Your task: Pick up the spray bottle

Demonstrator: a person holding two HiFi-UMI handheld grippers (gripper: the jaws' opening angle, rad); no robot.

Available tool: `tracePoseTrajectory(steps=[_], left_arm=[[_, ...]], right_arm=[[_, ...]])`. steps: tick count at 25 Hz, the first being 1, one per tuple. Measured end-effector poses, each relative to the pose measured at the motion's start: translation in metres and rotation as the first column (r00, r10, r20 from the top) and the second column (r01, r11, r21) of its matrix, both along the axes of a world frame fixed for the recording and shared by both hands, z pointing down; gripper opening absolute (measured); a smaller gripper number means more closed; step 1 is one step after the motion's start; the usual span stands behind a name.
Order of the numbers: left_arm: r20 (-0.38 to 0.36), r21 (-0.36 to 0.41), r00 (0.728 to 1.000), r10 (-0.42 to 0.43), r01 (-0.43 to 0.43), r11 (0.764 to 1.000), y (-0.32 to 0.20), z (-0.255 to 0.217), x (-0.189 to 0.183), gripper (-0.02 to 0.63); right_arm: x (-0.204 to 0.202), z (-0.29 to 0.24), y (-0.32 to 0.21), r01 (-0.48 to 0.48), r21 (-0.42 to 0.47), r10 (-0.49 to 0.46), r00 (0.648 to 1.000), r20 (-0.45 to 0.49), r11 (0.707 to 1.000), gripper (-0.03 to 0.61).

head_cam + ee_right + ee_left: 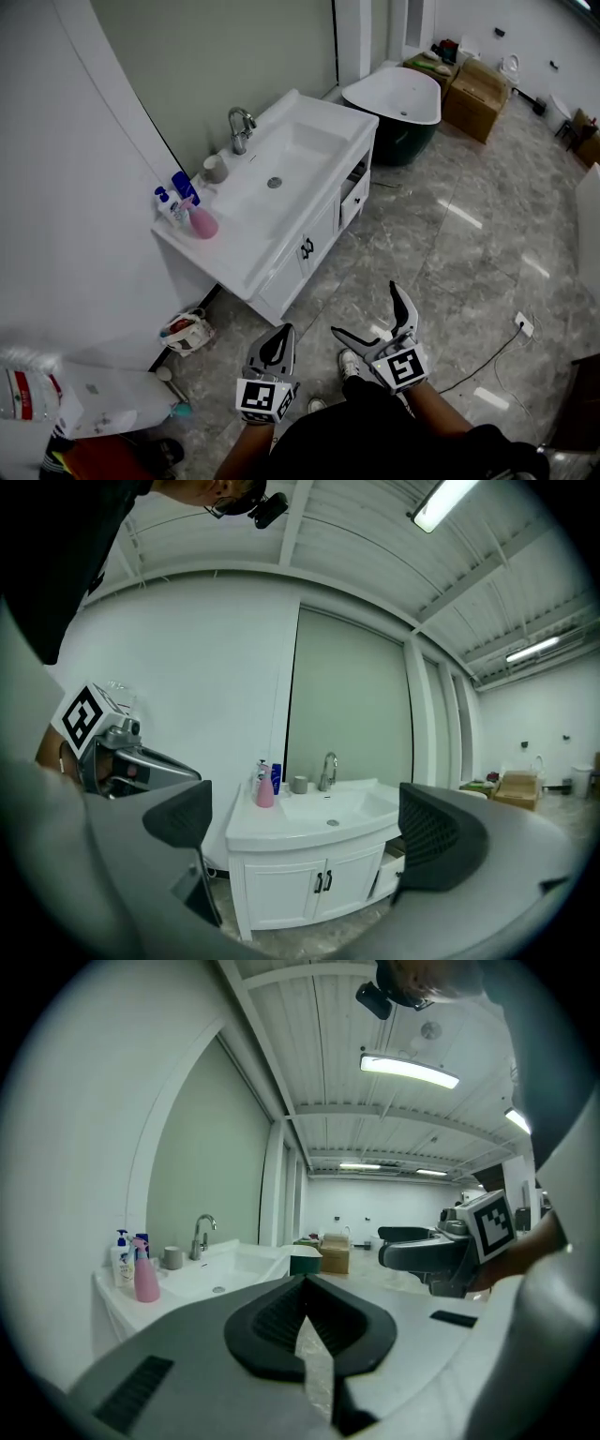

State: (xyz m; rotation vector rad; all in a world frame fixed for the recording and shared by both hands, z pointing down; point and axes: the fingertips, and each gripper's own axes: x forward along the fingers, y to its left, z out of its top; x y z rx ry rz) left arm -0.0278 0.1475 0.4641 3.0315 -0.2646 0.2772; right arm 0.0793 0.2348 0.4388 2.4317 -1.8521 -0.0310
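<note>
Standing off: spray bottle (202,223) sits well ahead of both tools | left gripper (279,339) clenched on nothing | right gripper (367,311) spread, which I judge readied for the grasp.

A white vanity sink (281,178) stands against a white wall on grey marble floor (469,253).

I hold my left gripper (283,333) low in front of my body, its jaws pressed together with nothing between them, tips pointing forward. My right gripper (366,309) sits just beside it, reaching a little further forward, jaws spread wide and empty. The left marker cube (265,396) and right marker cube (406,367) face up at me, and my right forearm (442,419) angles back toward my body.
</note>
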Motion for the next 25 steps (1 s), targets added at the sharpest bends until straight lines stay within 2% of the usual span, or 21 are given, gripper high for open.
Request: tracePoseTrajectory(steps=[6, 14, 20, 25], left_arm=[[0.005, 0.006, 0.997, -0.082, 0.081, 0.997, -0.025, -0.004, 0.029, -0.003], [0.019, 0.013, 0.983, -0.184, 0.183, 0.983, -0.037, -0.003, 0.064, -0.003], [0.038, 0.005, 0.968, -0.25, 0.25, 0.968, -0.039, 0.002, 0.069, -0.003], [0.052, -0.011, 0.949, -0.312, 0.313, 0.95, -0.06, 0.01, 0.06, -0.003]], right_arm=[[0.034, 0.002, -0.037, 0.099, -0.012, -0.099, 0.995, -0.004, 0.995, 0.591], [0.075, 0.011, -0.061, 0.2, -0.03, -0.199, 0.98, 0.011, 0.979, 0.591], [0.089, 0.021, -0.08, 0.27, -0.041, -0.269, 0.963, 0.03, 0.962, 0.591], [0.08, 0.029, -0.108, 0.334, -0.047, -0.332, 0.942, 0.048, 0.941, 0.591]])
